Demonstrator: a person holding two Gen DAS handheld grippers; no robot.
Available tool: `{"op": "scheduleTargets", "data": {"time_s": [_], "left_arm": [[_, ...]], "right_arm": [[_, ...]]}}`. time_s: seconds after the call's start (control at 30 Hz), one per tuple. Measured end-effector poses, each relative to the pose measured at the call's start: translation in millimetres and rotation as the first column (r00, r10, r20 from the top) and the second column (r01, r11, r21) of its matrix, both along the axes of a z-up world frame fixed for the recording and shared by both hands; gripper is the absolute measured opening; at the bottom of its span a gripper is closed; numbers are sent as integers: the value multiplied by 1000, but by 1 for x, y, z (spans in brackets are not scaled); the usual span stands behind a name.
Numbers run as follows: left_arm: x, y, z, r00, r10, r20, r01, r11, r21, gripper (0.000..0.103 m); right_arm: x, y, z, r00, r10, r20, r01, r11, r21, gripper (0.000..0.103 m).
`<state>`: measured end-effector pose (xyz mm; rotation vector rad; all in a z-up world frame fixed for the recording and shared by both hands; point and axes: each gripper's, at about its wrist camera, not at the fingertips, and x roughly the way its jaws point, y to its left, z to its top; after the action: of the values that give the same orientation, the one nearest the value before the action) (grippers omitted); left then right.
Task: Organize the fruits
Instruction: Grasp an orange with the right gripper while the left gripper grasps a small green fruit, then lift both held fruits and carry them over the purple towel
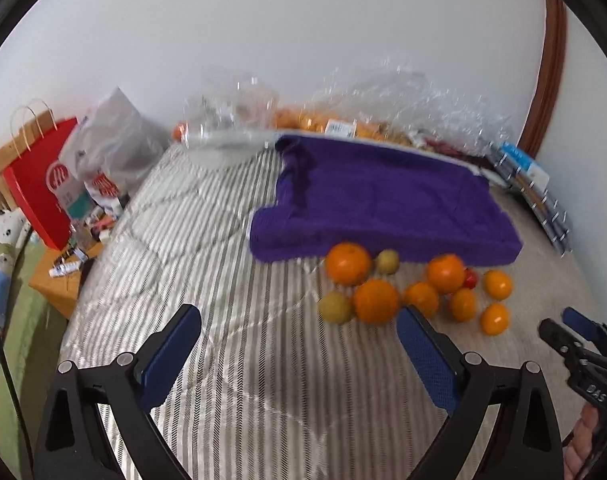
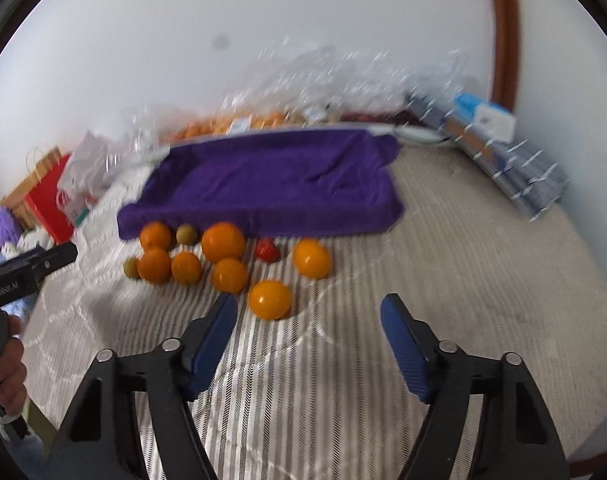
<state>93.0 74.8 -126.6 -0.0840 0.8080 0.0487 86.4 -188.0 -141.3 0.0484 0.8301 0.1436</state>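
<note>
Blue-padded jaws of the right gripper (image 2: 307,312) gape wide and empty just short of a glossy round orange fruit (image 2: 270,299); the left gripper (image 1: 299,326) is equally wide. Loose fruits crowd against the purple towel-covered block (image 2: 263,184), so a nudge could roll them across the striped quilt (image 2: 323,380).

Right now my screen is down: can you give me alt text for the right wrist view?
The open, empty right tongs hover over a striped bedcover, just short of a loose cluster of oranges, two greenish fruits and a small red fruit. The fruit lies along the front edge of a purple towel; the nearest orange sits just ahead, nearer the left finger.
</note>
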Motion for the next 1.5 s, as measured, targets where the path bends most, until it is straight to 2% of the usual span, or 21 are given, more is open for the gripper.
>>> {"op": "scheduleTargets", "data": {"time_s": [0.13,0.23,0.37,0.43,0.5,0.7,0.77,0.87,0.93,1.27,1.33,1.5], "left_arm": [[5,9,-20,1000,-1,-28,2,1000,19,95],[6,14,-30,999,-13,-41,14,1000,9,95],[13,13,-39,997,-44,-60,43,999,-22,89],[18,7,-44,995,-72,-65,70,997,-34,85],[24,1,-47,993,-92,-68,89,995,-39,84],[42,-11,-60,989,-118,-88,116,993,-26,65],[44,-12,-60,990,-126,-66,125,992,-20,59],[48,-11,-60,988,-143,-54,140,989,-46,45],[50,-12,-60,984,-169,-49,165,984,-73,27],[48,2,-61,989,-139,-42,132,982,-133,27],[48,6,-62,990,-135,-34,128,977,-171,27],[45,26,-64,991,-134,10,130,940,-314,27]], "right_arm": [[20,17,-31,998,27,-60,-28,999,-21,61],[32,26,-46,995,31,-93,-33,999,-26,59],[38,30,-51,995,29,-95,-32,999,-25,51],[39,31,-50,995,39,-90,-42,999,-31,40],[39,30,-50,996,48,-80,-51,998,-33,36],[30,14,-46,998,26,-49,-28,998,-49,36],[27,5,-45,999,20,-42,-21,999,-37,36],[27,-7,-45,999,0,-39,0,1000,9,36],[29,-10,-45,999,-16,-37,17,1000,23,36],[28,-12,-44,1000,-20,-21,21,999,37,36],[26,-13,-43,1000,-17,-12,18,999,46,36],[21,-14,-40,1000,-18,17,17,998,52,36]]}}
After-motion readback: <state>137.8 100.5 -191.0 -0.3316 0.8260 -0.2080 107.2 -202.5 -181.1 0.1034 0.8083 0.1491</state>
